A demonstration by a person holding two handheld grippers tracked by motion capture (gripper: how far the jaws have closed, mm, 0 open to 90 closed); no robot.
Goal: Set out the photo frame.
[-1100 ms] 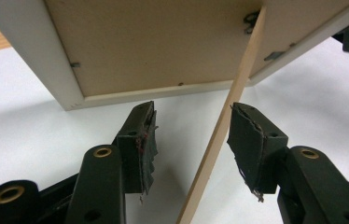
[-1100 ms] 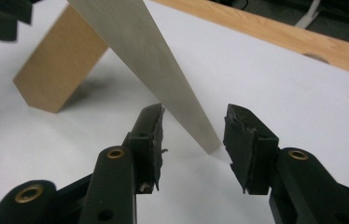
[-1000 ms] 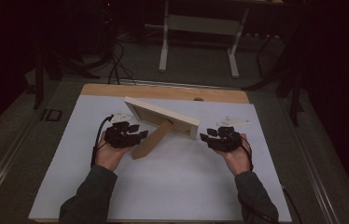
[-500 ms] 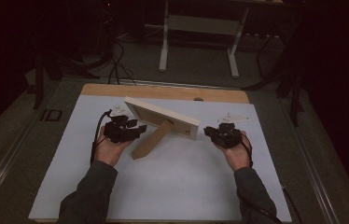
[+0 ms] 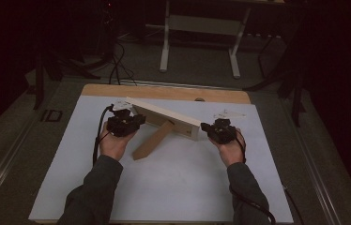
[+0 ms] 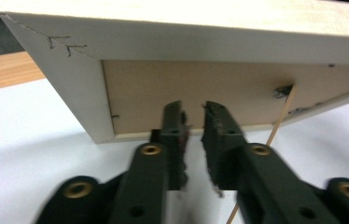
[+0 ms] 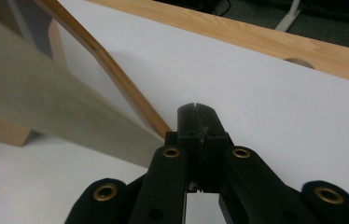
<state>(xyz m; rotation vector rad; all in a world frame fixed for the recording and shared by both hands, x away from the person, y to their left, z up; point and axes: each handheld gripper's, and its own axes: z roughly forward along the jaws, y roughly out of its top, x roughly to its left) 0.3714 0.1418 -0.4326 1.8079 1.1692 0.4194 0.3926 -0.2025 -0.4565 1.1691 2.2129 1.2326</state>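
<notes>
Dark room, white table (image 5: 173,187) with wooden far edge. Frame (image 5: 164,117) stands on its prop (image 5: 152,140) between my two tongs, back toward me. My left tongs (image 6: 192,116) sit just short of its backboard, jaws just closing to a narrow gap, nothing between them. My right tongs (image 7: 196,114) lie beside the frame's other end, jaws pressed together, empty, having just closed

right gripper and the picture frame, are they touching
Cannot tell. In the right gripper view the right gripper is shut with nothing between its jaws, beside the picture frame; no gap or contact shows plainly.
</notes>
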